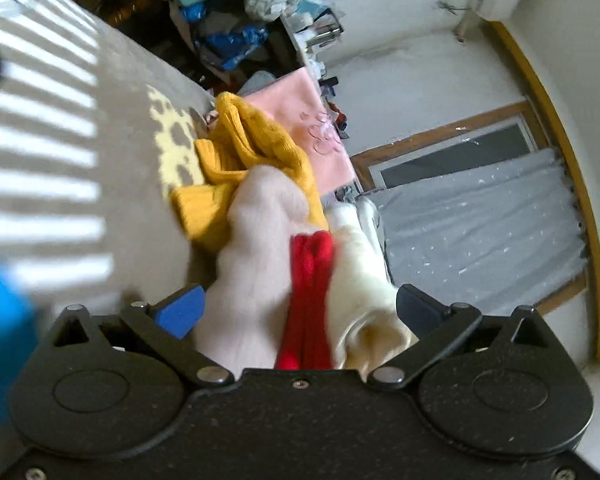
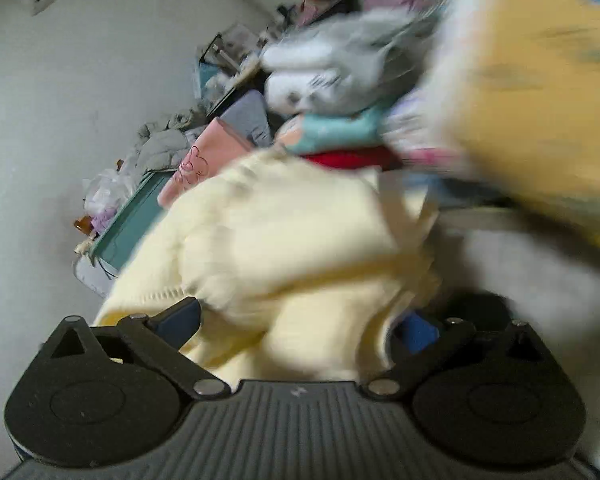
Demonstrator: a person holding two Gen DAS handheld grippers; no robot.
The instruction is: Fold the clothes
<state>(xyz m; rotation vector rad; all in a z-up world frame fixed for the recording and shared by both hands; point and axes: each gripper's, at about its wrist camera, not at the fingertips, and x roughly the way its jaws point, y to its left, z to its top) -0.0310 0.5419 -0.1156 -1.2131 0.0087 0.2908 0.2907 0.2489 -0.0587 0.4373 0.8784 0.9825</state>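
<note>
In the left wrist view a heap of clothes fills the space between my left gripper's wide-apart blue fingers: a pale pink garment, a red garment and a cream garment. A mustard knit lies beyond on the beige bed. In the right wrist view a cream knit garment bulges between my right gripper's spread fingers. The fingertips are buried in cloth, and the view is blurred.
A folded pink cloth lies behind the mustard knit. A stack of folded clothes in grey, teal and red stands beyond the cream knit. A blurred yellow shape fills the right. Clutter lines the wall.
</note>
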